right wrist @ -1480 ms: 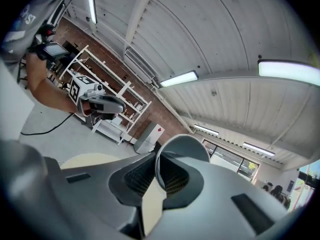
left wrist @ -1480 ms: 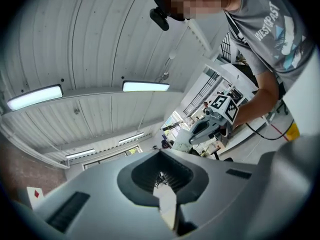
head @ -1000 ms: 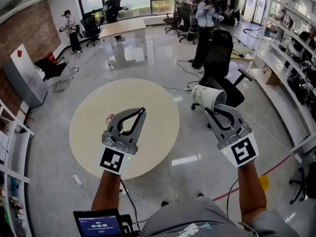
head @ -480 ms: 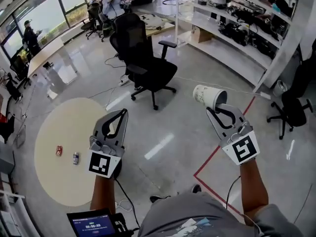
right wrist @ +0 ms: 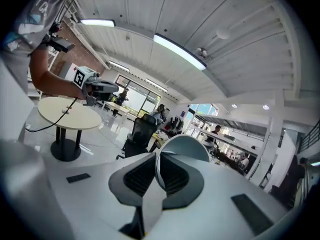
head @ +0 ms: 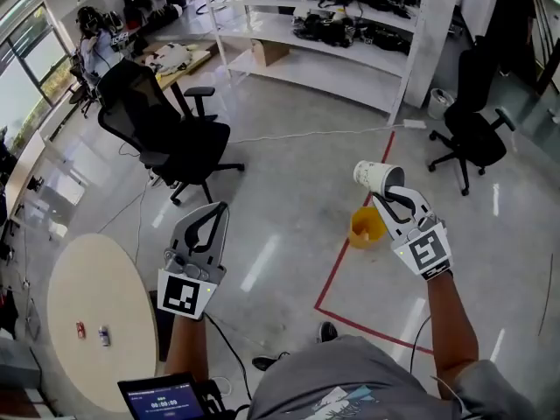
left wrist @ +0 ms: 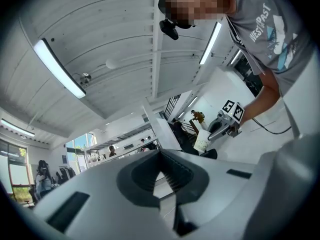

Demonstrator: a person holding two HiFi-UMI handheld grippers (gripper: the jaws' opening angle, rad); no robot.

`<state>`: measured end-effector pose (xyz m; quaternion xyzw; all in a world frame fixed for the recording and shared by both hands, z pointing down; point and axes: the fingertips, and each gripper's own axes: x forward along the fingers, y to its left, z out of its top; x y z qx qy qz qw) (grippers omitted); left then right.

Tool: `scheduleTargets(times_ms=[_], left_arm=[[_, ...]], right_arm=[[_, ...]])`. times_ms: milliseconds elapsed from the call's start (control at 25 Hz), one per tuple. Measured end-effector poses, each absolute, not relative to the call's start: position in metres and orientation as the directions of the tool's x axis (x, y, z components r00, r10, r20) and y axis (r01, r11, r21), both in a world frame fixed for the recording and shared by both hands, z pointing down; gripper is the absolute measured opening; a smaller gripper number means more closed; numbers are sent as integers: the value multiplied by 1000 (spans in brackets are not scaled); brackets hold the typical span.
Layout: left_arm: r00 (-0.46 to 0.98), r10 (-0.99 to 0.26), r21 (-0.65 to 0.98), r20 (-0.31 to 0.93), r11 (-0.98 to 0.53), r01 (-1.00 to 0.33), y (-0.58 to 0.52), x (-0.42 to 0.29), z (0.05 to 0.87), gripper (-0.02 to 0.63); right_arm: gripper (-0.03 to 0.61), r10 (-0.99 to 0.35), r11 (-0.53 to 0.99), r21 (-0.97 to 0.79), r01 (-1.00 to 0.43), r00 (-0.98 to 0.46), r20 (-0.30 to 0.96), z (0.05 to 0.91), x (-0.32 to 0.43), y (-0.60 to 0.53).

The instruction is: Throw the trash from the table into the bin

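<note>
The left hand-held gripper [head: 213,213], jaws together and empty, sits well left of the yellow bin [head: 364,227]. The right hand-held gripper [head: 389,199] is nearer to it, clamped on the rim of a paper cup [head: 376,177] that lies sideways just past the bin, bottom pointing away.

Polished floor [head: 289,173] crossed by a red tape line [head: 327,278], a black office chair [head: 179,143] at left, another chair [head: 472,134] at right, white shelving [head: 337,59] behind.
</note>
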<state>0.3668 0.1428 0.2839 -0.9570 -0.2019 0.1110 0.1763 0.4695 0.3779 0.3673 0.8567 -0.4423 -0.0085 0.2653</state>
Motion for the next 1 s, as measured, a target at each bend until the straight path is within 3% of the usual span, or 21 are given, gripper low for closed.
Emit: scheduleTargets(times_ms=[400,1000], left_arm=[[857,513,-365,-51,-808,462,231,455,328,43],[898,440,-384,8,-828,409,235,450,332,43]], right_arm=[[31,-640,-542,395,-742,669,378,477,581,493],[32,-543,-534,310,-786,600,587,581,691,547]])
